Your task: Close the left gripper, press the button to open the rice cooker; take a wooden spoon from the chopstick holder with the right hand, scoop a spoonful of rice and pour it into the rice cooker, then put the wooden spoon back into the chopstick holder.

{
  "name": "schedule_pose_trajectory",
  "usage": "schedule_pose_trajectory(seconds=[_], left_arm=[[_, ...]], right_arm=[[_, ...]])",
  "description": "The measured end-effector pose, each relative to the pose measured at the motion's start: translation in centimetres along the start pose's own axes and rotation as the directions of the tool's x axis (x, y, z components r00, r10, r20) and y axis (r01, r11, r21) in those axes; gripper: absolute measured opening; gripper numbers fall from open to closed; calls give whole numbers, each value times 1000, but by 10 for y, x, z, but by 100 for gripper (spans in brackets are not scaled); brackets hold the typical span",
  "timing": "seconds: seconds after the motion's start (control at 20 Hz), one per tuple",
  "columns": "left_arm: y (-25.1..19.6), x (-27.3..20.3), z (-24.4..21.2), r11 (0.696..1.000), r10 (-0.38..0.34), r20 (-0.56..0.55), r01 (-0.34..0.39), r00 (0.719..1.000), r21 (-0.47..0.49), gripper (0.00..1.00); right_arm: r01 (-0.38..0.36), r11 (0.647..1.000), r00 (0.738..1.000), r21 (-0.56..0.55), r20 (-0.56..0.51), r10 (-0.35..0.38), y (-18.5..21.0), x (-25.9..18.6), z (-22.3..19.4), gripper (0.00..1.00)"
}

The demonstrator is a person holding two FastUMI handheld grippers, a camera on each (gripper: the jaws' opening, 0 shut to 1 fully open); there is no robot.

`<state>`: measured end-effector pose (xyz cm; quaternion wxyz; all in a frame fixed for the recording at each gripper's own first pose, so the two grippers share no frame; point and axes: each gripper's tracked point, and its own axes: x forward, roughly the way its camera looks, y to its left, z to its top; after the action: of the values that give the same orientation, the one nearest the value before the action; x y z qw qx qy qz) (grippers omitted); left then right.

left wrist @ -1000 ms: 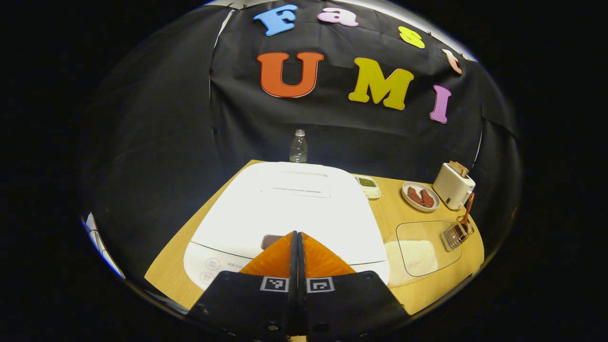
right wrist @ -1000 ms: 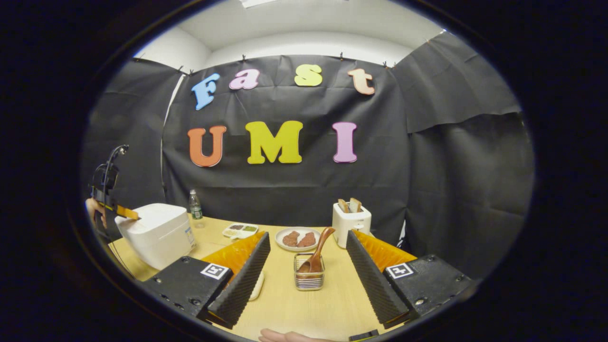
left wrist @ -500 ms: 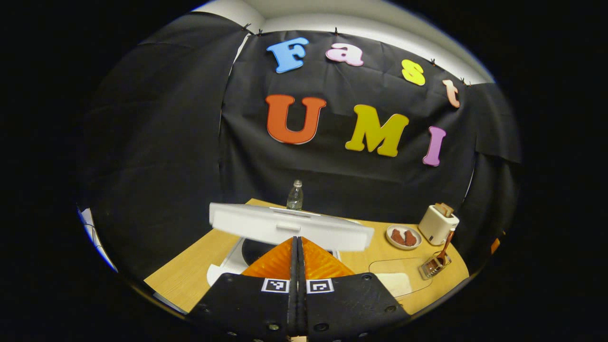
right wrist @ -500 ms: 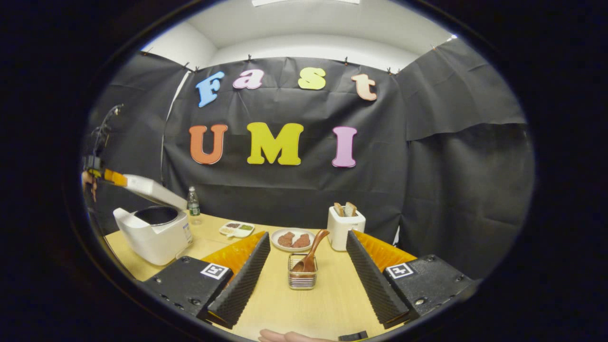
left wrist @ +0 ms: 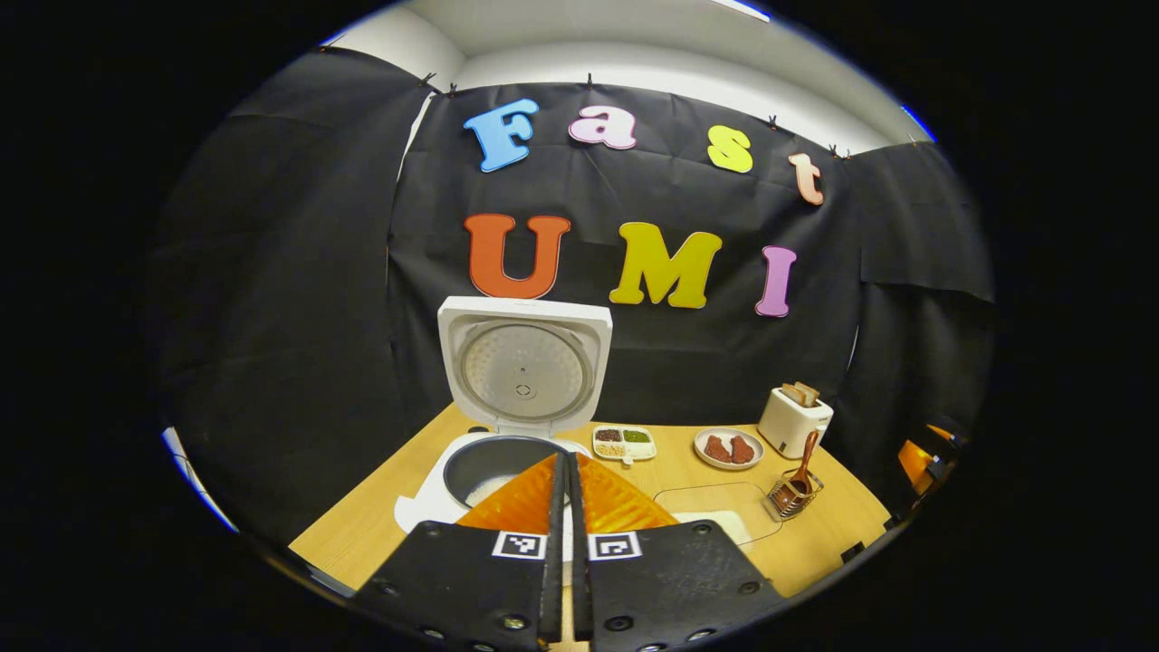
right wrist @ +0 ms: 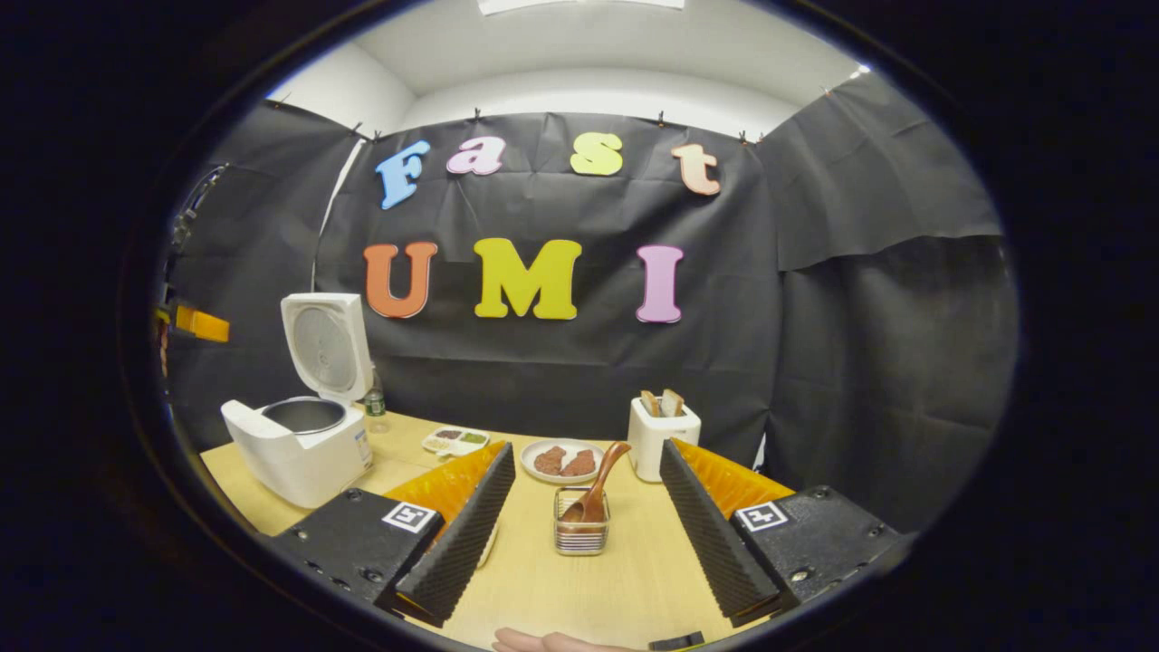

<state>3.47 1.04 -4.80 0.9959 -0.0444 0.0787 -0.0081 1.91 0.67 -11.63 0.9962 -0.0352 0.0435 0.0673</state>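
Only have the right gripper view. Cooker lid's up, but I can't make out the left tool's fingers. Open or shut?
Observer: Shut. In the left gripper view the left tool has its fingers together, with nothing between them.
Operator: Anything in the pot? I only get its rim.
Observer: The pot has a white patch at the bottom, likely rice.
Operator: Where's the rice to scoop? My own tool's finger blocks that spot.
Observer: The rice lies in a clear tray on the table, between the rice cooker and the chopstick holder.
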Motion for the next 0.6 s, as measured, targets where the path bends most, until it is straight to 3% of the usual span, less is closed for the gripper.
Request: schedule_pose_trajectory(seconds=[0.05,0.1,0.3,0.35,0.6], left_arm=[[-1,-1,-2,1000,1,8,-1,1000,3,22],[-4,-2,-6,1000,-3,15,3,1000,3,21],[-11,-4,-18,1000,-21,31,22,999,-21,84],[-10,-5,-21,1000,-16,38,17,999,-21,89],[-25,-14,-35,997,-49,88,55,995,-59,92]], right_arm=[[-2,1000,1000,10,-7,2,-1,6,-3,100],[-5,1000,1000,20,-15,5,-2,11,-7,100],[5,998,998,67,-55,-1,-16,39,-28,100],[10,997,998,76,-63,-5,-19,49,-33,100],[24,993,993,117,-120,-10,-34,110,-63,100]])
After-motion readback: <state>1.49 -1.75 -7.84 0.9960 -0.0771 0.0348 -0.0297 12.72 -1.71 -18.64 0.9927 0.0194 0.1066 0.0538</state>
